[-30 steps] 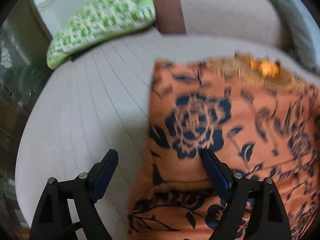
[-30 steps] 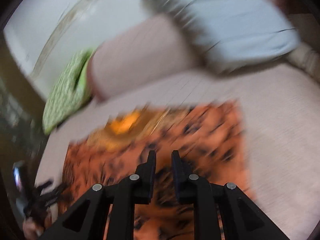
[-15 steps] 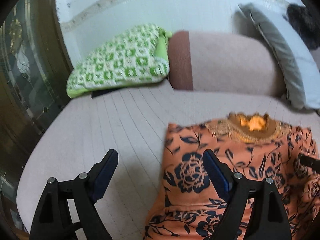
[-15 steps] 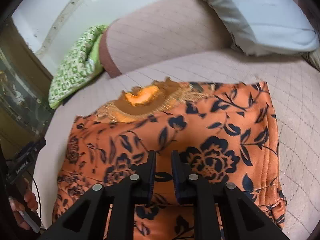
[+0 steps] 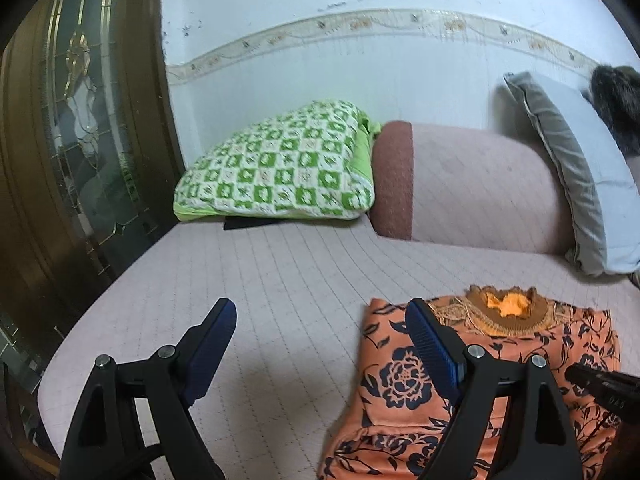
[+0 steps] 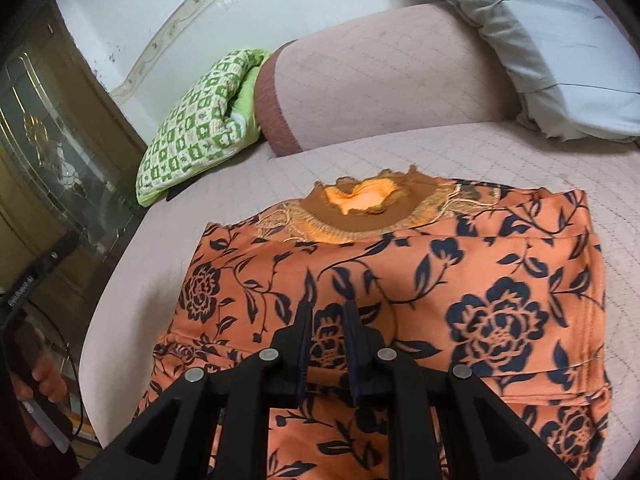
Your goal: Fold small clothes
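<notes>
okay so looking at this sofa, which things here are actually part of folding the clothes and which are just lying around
Part of the job:
- orange floral top, lying on the seat
- left gripper, jaws wide apart
- right gripper, jaws nearly closed

Just lying about:
- green checked cushion
- grey pillow
- pink bolster
- dark furry thing

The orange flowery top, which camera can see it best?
The right wrist view. There the orange flowery top fills the middle, folded flat on the sofa, with its brown collar and both side edges visible. The left wrist view shows only part of it, low on the right, partly hidden behind the left gripper.
</notes>
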A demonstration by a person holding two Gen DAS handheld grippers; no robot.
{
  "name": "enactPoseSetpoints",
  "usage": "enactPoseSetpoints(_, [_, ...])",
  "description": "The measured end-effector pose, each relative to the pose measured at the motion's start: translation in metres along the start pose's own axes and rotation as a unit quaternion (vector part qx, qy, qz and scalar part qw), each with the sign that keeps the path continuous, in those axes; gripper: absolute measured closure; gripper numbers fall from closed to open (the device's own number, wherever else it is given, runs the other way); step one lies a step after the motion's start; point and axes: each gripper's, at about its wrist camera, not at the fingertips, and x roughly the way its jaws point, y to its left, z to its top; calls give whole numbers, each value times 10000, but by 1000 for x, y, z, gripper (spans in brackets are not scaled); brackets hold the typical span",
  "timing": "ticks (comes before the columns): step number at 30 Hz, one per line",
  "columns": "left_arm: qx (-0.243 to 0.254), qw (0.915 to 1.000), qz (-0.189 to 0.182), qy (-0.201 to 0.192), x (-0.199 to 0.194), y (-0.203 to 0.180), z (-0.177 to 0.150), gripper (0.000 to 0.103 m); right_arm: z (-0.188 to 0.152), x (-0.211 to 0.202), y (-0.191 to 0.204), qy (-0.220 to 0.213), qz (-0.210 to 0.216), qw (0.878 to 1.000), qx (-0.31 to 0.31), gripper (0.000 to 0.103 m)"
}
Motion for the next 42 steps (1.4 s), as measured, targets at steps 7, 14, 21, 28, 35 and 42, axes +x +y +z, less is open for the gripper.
enactPoseSetpoints(7, [-25,10000,39,32,3,7,-1,16,-2,12,7,73,-36,10000,3,85])
enactPoseSetpoints(14, [42,9994,67,345,29,-3,-12,16,-11,41,-4,474,-264,9985,86,85])
enactPoseSetpoints(21, [82,9704,-528,2356,128,-34,-65,16,-19,52,-15,790,-354,9961,164,85])
enactPoseSetpoints(28, [-206,9623,-649,2633,125,-12,-70,16,-17,-37,-22,-38,-138,9997,219,85])
enactPoseSetpoints(35, [-230,9618,-562,2668,47,53,-107,16,-85,-157,-55,-323,-110,9959,839,64])
enactPoseSetpoints(42, [53,9434,-754,3230,-29,99,-168,16,-170,-224,-95,92,-318,9875,1543,32])
